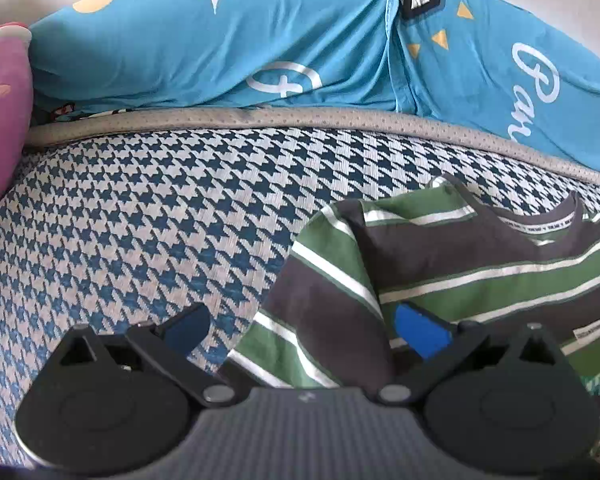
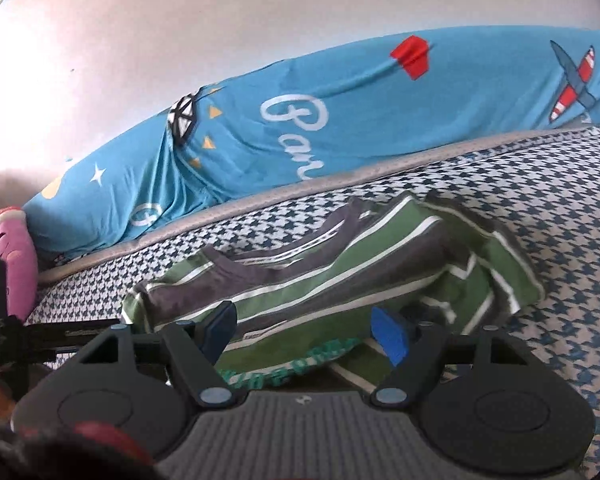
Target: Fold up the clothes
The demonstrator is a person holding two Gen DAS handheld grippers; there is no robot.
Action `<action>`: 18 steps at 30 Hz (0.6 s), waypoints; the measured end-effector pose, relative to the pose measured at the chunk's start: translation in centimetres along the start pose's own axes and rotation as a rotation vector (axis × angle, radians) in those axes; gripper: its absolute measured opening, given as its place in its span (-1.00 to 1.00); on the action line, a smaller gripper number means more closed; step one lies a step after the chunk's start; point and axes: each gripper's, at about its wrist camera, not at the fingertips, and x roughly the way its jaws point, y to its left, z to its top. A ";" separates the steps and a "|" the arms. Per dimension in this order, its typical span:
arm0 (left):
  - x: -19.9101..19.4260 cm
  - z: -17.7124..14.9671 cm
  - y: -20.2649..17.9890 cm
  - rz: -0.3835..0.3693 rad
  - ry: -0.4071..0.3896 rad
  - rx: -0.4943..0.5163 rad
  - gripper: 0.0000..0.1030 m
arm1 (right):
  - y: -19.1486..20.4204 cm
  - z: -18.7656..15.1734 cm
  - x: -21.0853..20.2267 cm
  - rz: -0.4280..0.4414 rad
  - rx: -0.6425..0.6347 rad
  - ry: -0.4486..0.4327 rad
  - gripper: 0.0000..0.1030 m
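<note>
A striped shirt (image 1: 460, 264) lies on a mat (image 1: 140, 220) woven in a blue-and-white houndstooth check, near the mat's far edge, where a grey dotted border (image 1: 300, 118) runs along it. The shirt carries broad bands of green and dark grey, parted by thin white lines, and its dark grey collar (image 1: 548, 216) shows a printed tape inside the neck. It is partly folded: the sleeve on either side is turned in over the body, so the stripes there run across those of the chest. A small label sits low on the front (too small to read).

The left gripper (image 1: 304, 330) hovers low over the shirt's near left part, its jaws spread wide, one blue pad over the mat and the other over the cloth, pinching nothing. The right gripper (image 2: 308, 332) is likewise spread wide over the shirt's near hem, nothing between its pads.

Beyond the mat's far edge lies a turquoise printed sheet (image 1: 220, 40), and a pink plush toy (image 1: 0, 100) sits at the far left corner.
</note>
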 end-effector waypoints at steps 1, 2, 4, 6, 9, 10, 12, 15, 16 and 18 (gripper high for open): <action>0.1 0.0 0.0 -0.001 0.001 0.003 1.00 | 0.1 0.0 0.1 0.002 -0.001 0.001 0.46; 0.2 0.0 -0.1 -0.001 0.002 0.007 1.00 | 0.2 -0.1 0.1 0.004 -0.002 0.002 0.46; 0.4 -0.1 -0.2 -0.001 0.003 0.012 1.00 | 0.4 -0.1 0.2 0.008 -0.004 0.004 0.46; 0.5 -0.1 -0.3 0.001 0.004 0.015 1.00 | 0.5 -0.2 0.3 0.012 -0.006 0.007 0.46; 0.5 -0.2 -0.4 0.001 0.005 0.021 1.00 | 0.7 -0.3 0.4 0.017 -0.006 0.010 0.46; 0.5 -0.3 -0.5 0.003 0.005 0.023 1.00 | 0.5 -0.3 0.4 0.018 -0.003 0.010 0.46; 0.4 -0.4 -0.5 0.002 0.002 0.028 1.00 | 0.4 -0.4 0.4 0.018 -0.002 0.009 0.46; 0.3 -0.4 -0.4 -0.004 -0.002 0.028 1.00 | 0.3 -0.4 0.3 0.022 -0.012 0.003 0.46; 0.3 -0.3 -0.4 -0.007 -0.003 0.027 1.00 | 0.3 -0.4 0.3 0.024 -0.015 0.001 0.46; 0.1 -0.3 -0.3 -0.010 -0.005 0.021 1.00 | 0.4 -0.4 0.4 0.028 -0.019 -0.001 0.46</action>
